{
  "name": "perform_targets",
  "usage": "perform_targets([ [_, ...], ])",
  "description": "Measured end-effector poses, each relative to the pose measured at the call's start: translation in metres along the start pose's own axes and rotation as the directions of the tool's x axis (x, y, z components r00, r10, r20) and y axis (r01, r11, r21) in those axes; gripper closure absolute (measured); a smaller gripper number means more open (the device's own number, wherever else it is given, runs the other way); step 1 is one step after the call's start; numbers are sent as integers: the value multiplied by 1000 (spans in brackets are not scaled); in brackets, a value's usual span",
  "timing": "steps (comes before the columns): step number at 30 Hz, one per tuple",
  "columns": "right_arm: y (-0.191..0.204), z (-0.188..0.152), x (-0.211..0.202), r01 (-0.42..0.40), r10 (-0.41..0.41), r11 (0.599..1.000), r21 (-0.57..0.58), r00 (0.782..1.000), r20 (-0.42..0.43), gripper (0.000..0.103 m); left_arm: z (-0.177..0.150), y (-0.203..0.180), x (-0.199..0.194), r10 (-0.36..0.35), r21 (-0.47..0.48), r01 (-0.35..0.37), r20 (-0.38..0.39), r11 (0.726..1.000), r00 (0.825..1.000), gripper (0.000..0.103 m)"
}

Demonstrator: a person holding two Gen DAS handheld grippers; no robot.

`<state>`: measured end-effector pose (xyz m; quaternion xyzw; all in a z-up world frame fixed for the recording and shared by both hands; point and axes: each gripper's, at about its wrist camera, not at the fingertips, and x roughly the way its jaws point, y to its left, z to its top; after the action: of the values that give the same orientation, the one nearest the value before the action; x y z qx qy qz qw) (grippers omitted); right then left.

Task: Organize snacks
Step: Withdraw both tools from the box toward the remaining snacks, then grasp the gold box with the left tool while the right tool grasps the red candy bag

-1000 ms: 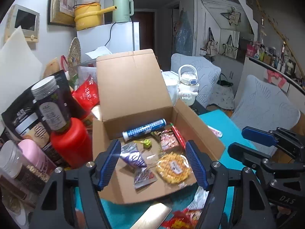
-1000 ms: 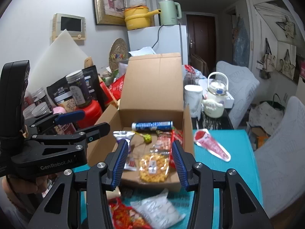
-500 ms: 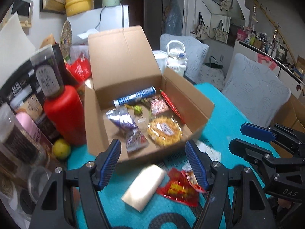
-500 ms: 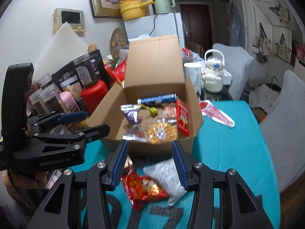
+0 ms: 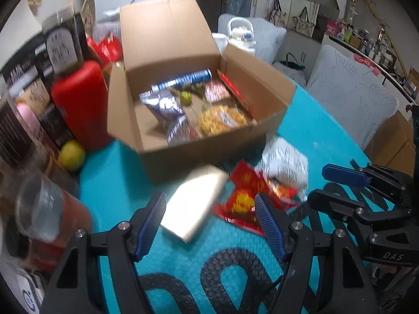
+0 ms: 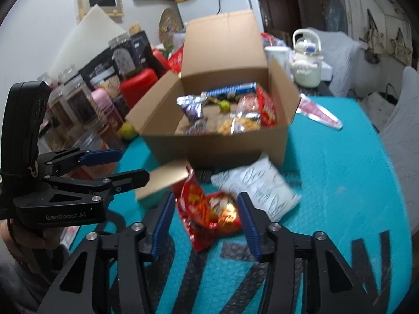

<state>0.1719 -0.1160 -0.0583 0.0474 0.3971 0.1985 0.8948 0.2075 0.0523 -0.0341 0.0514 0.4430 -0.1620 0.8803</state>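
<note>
Turquoise bubble-textured matting with dark lettering covered the worktop (image 5: pixel 324 130), on which an open cardboard box (image 5: pixel 209 151) was placed, its lid flap raised at the back. Loose wrapped snacks were held in the box: a blue-and-white tube (image 5: pixel 183 79), a purple foil pack (image 5: pixel 165 106), a round yellow waffle in clear wrap (image 5: pixel 222 119).

In front of the box three items were laid out:
- a flat pale-gold packet (image 5: pixel 193 201), seen between the fingertips of the left tongs (image 5: pixel 210 223), nearer the left one; the tongs were spread and nothing was gripped;
- a crinkled red snack bag (image 6: pixel 207 209), framed between the blue ribbed pads of the right tongs (image 6: pixel 207 223); those jaws had just been opening, and no pad was seen pressing the bag;
- a white printed pouch (image 6: pixel 258 187), partly overlapped by the red bag.

A pink-and-white wrapper (image 6: pixel 319 113) was laid apart, to the right of the box.

Motion blur obscured all print on the wrappers. The jars and a red canister (image 5: pixel 81 107) at the left were partly cut off, with a yellow-green fruit (image 5: pixel 71 155) beside them.
</note>
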Motion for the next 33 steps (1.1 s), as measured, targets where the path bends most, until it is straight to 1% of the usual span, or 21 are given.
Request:
perform_targets([
  [6,7,-13,20,-39,38,999,-26,998,-48,52,-15,8,10,9,-16,-10,-38,1000,999,33],
  [9,10,-17,31,-54,51,998,-37,996,-66,52,-20,14,20,26,-22,-28,-62,999,998,33],
  [11,10,-18,37,-63,60,997,-39,995,-77,52,-23,20,26,22,-33,-24,-76,999,997,33],
  [16,12,-14,54,-68,63,996,-61,994,-88,52,-20,28,38,23,-37,-27,-90,999,996,33],
  [18,11,-13,64,-58,51,996,-65,993,-108,52,-18,30,43,24,-32,-28,-100,999,995,33],
  [20,12,-14,72,-48,39,996,-75,992,-119,52,-15,30,48,20,-24,-23,-109,999,994,33],
  [23,12,-14,82,-58,47,995,-78,989,-138,52,-13,29,60,3,-10,-4,-136,1000,991,33],
  [28,15,-14,87,-42,27,992,-120,992,-125,52,-12,34,75,-25,-19,22,-163,1000,986,33],
  [30,16,-15,88,-20,4,991,-136,993,-116,57,-13,37,80,-25,-30,21,-167,999,986,33],
  [31,17,-15,89,-9,-8,990,-143,993,-115,65,-14,38,81,-26,-35,20,-169,999,985,33],
  [33,16,-16,87,-11,-6,989,-148,994,-110,66,-16,41,87,-44,-57,35,-167,998,985,33],
])
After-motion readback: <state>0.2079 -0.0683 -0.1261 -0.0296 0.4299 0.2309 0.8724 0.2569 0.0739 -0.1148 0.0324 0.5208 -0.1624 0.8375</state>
